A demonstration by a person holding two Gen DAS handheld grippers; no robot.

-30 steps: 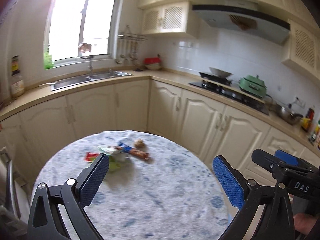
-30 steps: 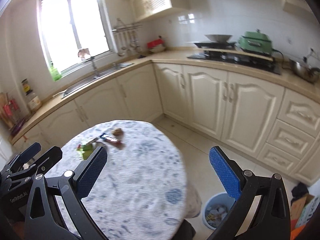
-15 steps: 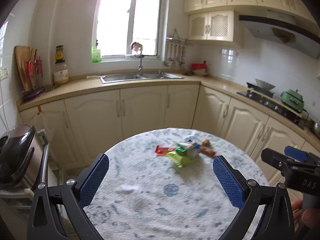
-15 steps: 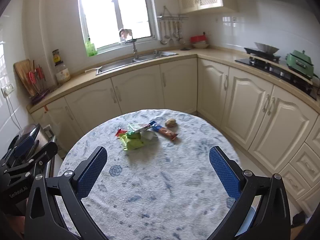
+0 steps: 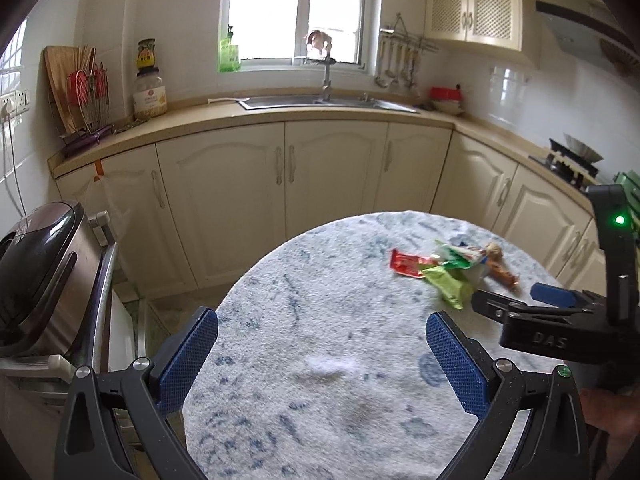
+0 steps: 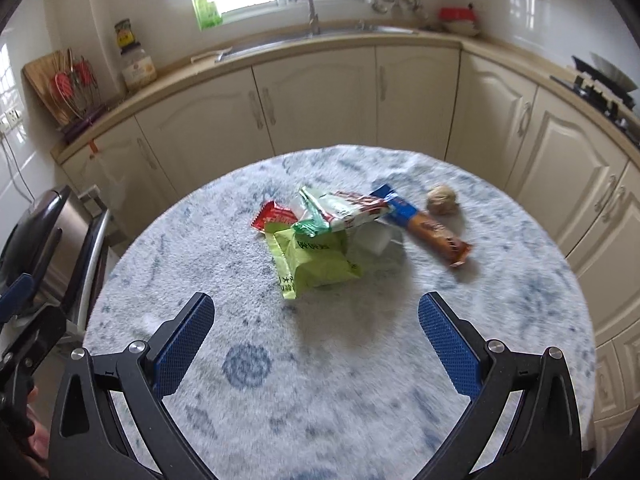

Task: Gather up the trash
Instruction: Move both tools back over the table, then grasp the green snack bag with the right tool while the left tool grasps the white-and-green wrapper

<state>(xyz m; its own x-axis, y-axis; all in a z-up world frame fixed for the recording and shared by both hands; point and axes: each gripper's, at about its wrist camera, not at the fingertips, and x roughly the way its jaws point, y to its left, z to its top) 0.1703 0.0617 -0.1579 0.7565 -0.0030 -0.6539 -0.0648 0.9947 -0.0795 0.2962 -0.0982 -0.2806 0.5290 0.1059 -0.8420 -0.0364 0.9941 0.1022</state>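
Observation:
A small heap of trash lies on the round table (image 6: 360, 380): a light green wrapper (image 6: 316, 262), a red wrapper (image 6: 274, 216), a white-green-red wrapper (image 6: 344, 210), a blue and orange wrapper (image 6: 424, 226) and a crumpled brown ball (image 6: 443, 200). My right gripper (image 6: 316, 344) is open and empty, hovering just in front of the heap. My left gripper (image 5: 322, 356) is open and empty over the table's left part; the heap (image 5: 448, 268) lies to its right. The right gripper's body (image 5: 560, 320) shows in the left wrist view.
Cream kitchen cabinets (image 5: 332, 176) curve behind the table, with a sink (image 5: 320, 101) under the window and a stove (image 5: 572, 160) at the right. A steel appliance with a black lid (image 5: 40, 280) stands left of the table.
Both views have swung left and moved closer to the table. The trash heap is now larger and nearer in the right wrist view. Both grippers stay open.

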